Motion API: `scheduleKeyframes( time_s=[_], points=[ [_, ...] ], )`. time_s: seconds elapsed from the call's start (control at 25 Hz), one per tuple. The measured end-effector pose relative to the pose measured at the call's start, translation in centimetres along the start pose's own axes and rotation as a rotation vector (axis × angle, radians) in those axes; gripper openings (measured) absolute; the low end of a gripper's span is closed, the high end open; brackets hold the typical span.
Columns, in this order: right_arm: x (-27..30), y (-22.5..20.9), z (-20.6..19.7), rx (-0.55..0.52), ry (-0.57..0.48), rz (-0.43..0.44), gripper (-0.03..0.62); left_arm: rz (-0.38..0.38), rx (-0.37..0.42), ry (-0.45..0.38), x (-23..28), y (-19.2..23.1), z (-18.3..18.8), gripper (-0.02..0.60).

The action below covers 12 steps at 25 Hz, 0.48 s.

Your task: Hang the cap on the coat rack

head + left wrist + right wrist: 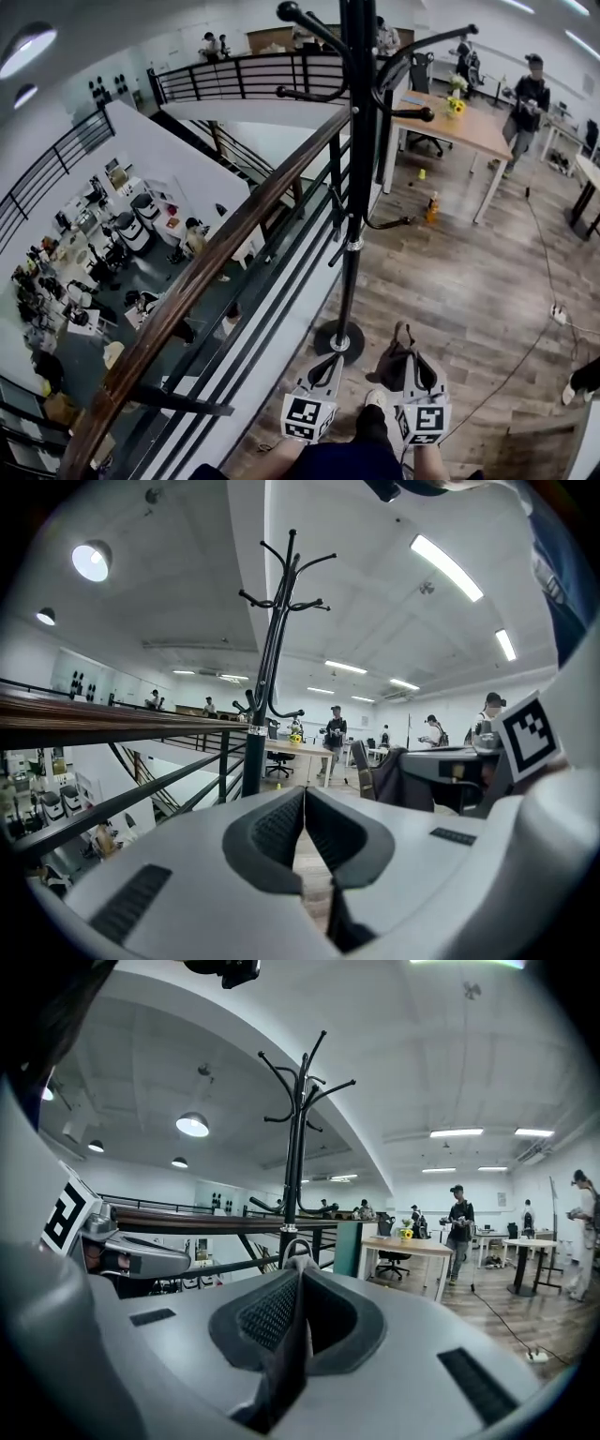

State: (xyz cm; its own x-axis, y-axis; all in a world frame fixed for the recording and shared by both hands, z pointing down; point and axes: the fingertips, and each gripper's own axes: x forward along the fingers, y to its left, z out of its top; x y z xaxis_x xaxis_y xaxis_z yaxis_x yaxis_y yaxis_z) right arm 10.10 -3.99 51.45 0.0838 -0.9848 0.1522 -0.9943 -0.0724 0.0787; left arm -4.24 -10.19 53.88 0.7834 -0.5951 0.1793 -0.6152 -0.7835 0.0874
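The black coat rack [356, 187] stands on its round base by the railing, straight ahead of both grippers; its hooks spread at the top [281, 574] [305, 1082] and hang bare. My right gripper [412, 364] is shut on the dark cap [398, 352], which droops in front of its jaws, right of the rack's base. In the right gripper view the cap's fabric [286, 1363] is pinched between the pads, with a small loop sticking up at the tips. My left gripper [330, 364] is shut and holds nothing [305, 794], close to the rack's base.
A wooden handrail on black bars [216, 262] runs along the left, with a drop to a lower floor beyond it. A wooden table [469, 127] with flowers and a person [525, 103] stand at the back right. A cable [525, 356] crosses the plank floor.
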Motion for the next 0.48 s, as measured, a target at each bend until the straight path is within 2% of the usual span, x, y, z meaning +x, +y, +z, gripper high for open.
scheduleKeyframes(
  time_s=[0.24,0.48],
  points=[
    [8.1,-8.3,-0.7,0.016,0.006,0.074,0.023,0.052,-0.012,0.007,10.9,-0.3,1.1,0.005],
    [11.5,-11.7,-0.2,0.017,0.016,0.156,0.023,0.120,-0.010,0.001,15.2,-0.8,3.1,0.005]
  ],
)
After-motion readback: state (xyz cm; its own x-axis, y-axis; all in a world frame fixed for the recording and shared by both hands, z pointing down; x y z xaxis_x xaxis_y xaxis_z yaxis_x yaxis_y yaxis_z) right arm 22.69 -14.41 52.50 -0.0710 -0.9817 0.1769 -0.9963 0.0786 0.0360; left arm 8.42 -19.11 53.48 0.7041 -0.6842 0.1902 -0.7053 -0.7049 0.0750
